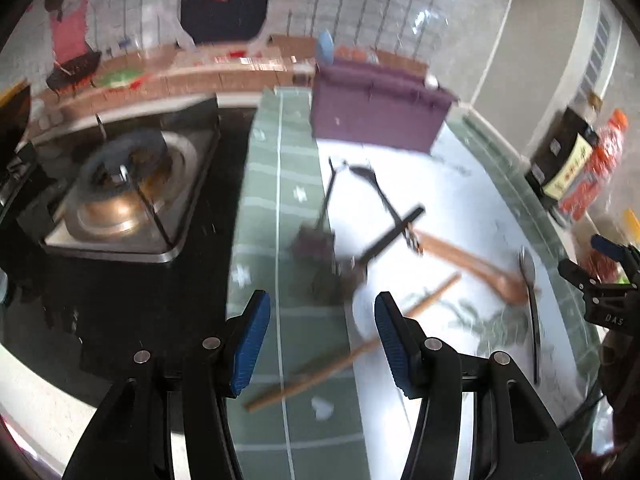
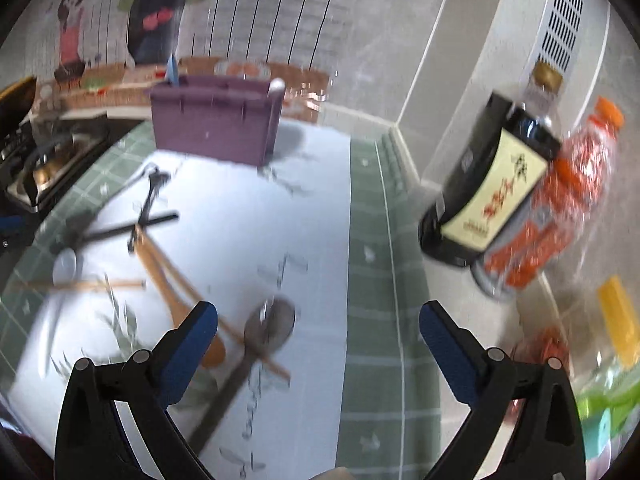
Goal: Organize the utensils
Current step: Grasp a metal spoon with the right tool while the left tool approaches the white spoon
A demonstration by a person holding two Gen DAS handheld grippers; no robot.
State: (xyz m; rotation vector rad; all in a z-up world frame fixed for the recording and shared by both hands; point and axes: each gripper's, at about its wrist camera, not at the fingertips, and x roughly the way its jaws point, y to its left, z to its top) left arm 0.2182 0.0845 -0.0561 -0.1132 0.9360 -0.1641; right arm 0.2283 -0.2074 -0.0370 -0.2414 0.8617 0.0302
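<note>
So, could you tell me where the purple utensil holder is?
The purple utensil holder stands at the counter's back, right of the gas burner, behind the scattered utensils.

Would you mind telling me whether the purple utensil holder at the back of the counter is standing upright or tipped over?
Upright. The purple holder stands on its base with its open top facing up, and a blue utensil sticks up out of it.

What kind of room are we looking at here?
Most likely a home kitchen counter: a gas burner on one side, a dark sauce bottle against the wall, and spoons and chopsticks scattered before a purple utensil holder.
</note>
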